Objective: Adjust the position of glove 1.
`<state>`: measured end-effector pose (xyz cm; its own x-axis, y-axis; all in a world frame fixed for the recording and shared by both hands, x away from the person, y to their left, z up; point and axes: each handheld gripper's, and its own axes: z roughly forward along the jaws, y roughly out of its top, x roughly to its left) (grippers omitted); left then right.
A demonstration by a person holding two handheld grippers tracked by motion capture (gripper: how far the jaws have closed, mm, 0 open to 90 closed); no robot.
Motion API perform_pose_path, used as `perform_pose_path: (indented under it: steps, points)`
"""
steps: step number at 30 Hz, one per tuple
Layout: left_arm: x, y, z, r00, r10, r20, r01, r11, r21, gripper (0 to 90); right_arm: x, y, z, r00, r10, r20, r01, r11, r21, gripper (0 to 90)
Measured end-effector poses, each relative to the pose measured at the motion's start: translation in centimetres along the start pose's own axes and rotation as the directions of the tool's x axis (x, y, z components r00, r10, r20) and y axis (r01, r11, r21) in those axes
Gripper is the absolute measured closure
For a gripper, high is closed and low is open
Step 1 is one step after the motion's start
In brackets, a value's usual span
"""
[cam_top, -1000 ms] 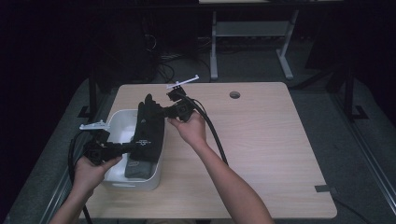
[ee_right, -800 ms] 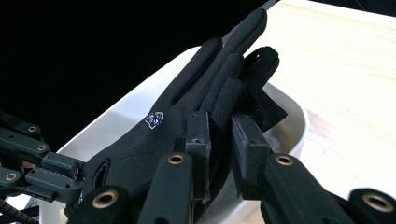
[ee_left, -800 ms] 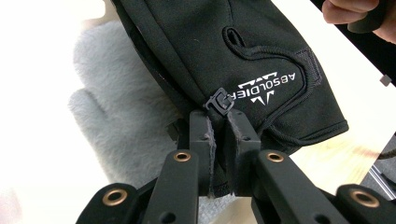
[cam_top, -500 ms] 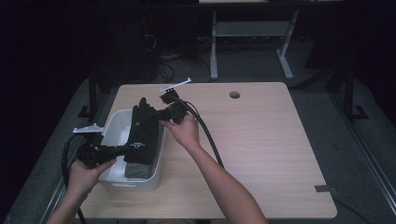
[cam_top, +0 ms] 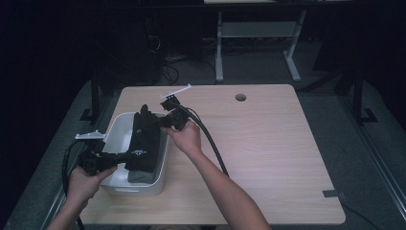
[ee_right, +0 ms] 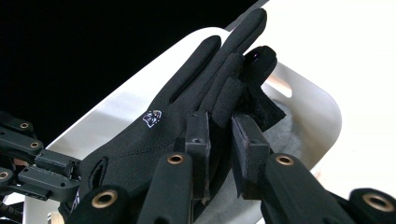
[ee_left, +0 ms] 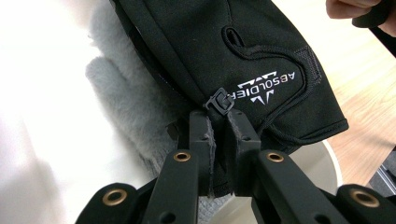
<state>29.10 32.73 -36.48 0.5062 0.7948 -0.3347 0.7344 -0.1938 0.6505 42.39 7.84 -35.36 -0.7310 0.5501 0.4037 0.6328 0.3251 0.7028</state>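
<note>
The left gripper (ee_left: 219, 135) is closed on the cuff end of a black glove (ee_left: 233, 60), just below a small plastic clip (ee_left: 219, 101) and the white printed logo; the fabric is pinched between the two pads. The right gripper (ee_right: 219, 135) is pressed together on the finger end of the same black glove (ee_right: 187, 121), near the thumb. In the high view the glove (cam_top: 146, 141) is held stretched between the left gripper (cam_top: 125, 155) at the near left and the right gripper (cam_top: 160, 122) farther away, over a white plastic bin (cam_top: 158, 179). Under the glove a grey fluffy glove (ee_left: 121, 102) is seen lying inside the bin. The bin is placed on the left part of a wooden table (cam_top: 268, 153), near its left edge. The right hand (cam_top: 184, 136) is seen just to the right of the bin.
</note>
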Motion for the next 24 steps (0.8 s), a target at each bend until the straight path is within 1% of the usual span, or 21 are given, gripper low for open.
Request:
perform_pose_path:
  steps: [7,10,16,17,19,20,21,23,24]
  points:
    - [0.4,-0.3,0.4,0.9998,-0.019,0.001,0.019,0.9996,0.02,82.3,-0.4,-0.7,0.8,1.0,0.007,0.001,-0.007,1.0,0.021,77.4]
    - [0.5,-0.5,0.5,0.9999,-0.017,-0.003,0.017,0.9993,0.034,82.1,-0.7,-0.9,1.1,0.9999,0.012,-0.001,-0.012,0.999,0.035,77.4]
    - [0.7,-0.6,0.6,0.9995,-0.031,0.0,0.031,0.9988,0.038,81.8,-0.8,-1.2,1.7,0.9999,0.015,-0.002,-0.015,0.999,0.049,77.2]
    - [0.7,-0.7,0.6,0.9996,-0.028,-0.001,0.028,0.9988,0.04,81.5,-0.8,-1.2,1.8,0.9999,0.015,-0.001,-0.015,0.998,0.054,76.9]
    - [0.8,-0.7,0.7,0.9995,-0.029,-0.009,0.03,0.9989,0.035,79.1,-0.9,-1.3,1.9,0.9999,0.013,0.005,-0.013,0.998,0.062,76.0]
    - [0.8,-0.8,0.7,0.9993,-0.036,-0.007,0.036,0.9989,0.031,78.3,-1.0,-1.3,2.0,0.9998,0.018,0.006,-0.018,0.998,0.062,75.1]
    - [1.0,-0.8,0.6,0.9994,-0.033,-0.007,0.034,0.9988,0.037,77.4,-1.1,-1.3,2.0,0.9998,0.017,0.01,-0.018,0.998,0.068,73.0]
    - [1.1,-0.8,0.5,0.9991,-0.041,-0.008,0.042,0.9988,0.026,72.8,-1.4,-1.3,2.0,0.9996,0.029,0.004,-0.029,0.997,0.068,68.7]
    - [1.1,-0.7,0.5,0.9989,-0.047,-0.01,0.047,0.9987,0.019,72.6,-1.3,-1.3,1.9,0.9995,0.032,0.007,-0.033,0.997,0.064,67.2]
